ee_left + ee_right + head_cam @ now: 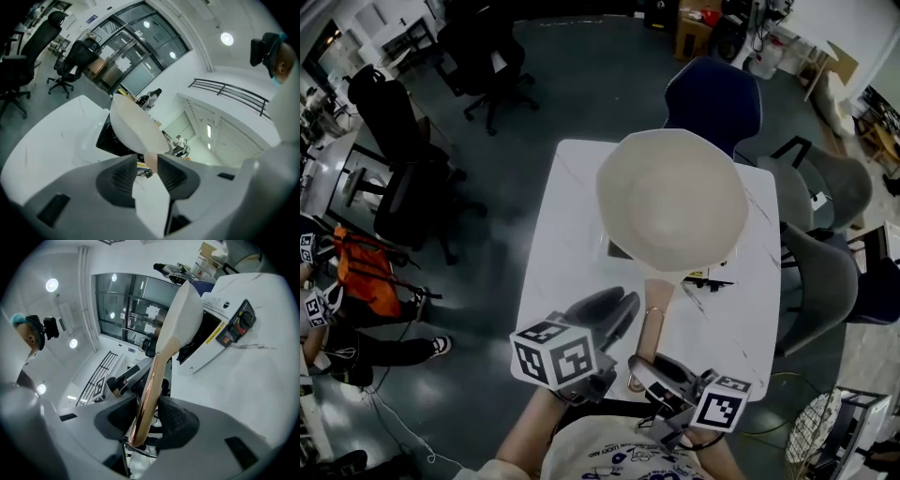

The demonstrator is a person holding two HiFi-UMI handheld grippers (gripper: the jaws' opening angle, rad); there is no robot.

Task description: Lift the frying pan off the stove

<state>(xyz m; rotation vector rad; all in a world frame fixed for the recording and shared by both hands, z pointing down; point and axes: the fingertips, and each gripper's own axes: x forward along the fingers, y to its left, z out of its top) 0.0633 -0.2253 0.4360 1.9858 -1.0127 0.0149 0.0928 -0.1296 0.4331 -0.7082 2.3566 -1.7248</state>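
Entry, head view: we see the round cream frying pan (670, 202) held up over the white rectangular tabletop (567, 216). Its broad pale face is turned to the head camera and hides most of what lies under it.

The flat white countertop stove (220, 333), with a black top and a red knob on its front panel, sits on the tabletop. In the right gripper view the frying pan stands edge-on at a steep angle to that black top, not flat on it.

Orientation: the pan's long axis runs away from the person, with the bowl at the far end. The slim handle (652, 323), pale beige at its root and copper-toned further along, points back toward the person's body. In the head view it lies nearly straight down the frame, its end leaning slightly left.

The right tongs (645, 373) are closed on the end of the handle. We see the copper bar pinched between both dark ribbed pads and running out along the jaws.

The left tongs (619, 307) are narrowly parted and grip nothing. Their tips sit just left of the handle in the head view, and in the left gripper view the handle's beige root shows just beyond the gap
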